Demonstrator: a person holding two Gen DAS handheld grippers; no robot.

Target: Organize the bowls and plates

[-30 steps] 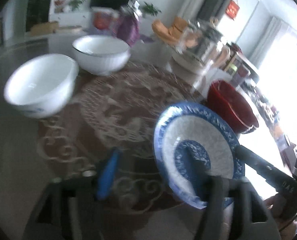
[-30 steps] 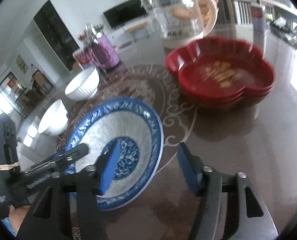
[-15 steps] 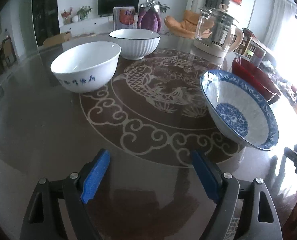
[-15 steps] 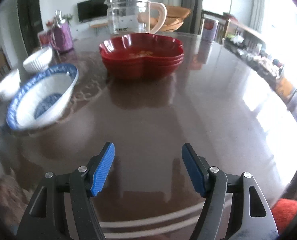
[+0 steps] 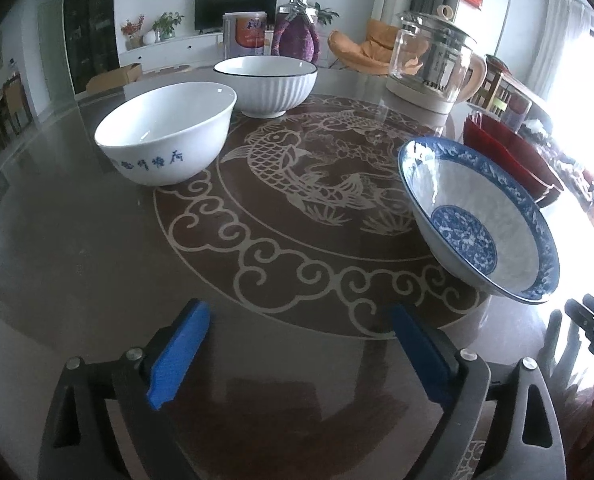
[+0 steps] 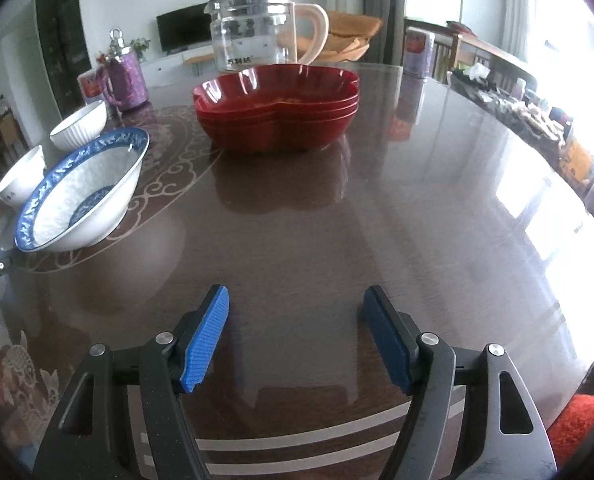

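A blue-rimmed patterned bowl stands on the table at the right, also in the right wrist view at the left. A white bowl with blue characters and a ribbed white bowl stand beyond it. Stacked red plates sit mid-table, also in the left wrist view. My left gripper is open and empty above the table's near part. My right gripper is open and empty, well short of the red plates.
A glass kettle stands behind the red plates. A purple jar and a can stand at the far side. The table is dark and glossy with a fish medallion.
Both grippers let go of the blue-rimmed bowl and drew back from it. It now stands on the table. The right gripper swung right toward the red plates.
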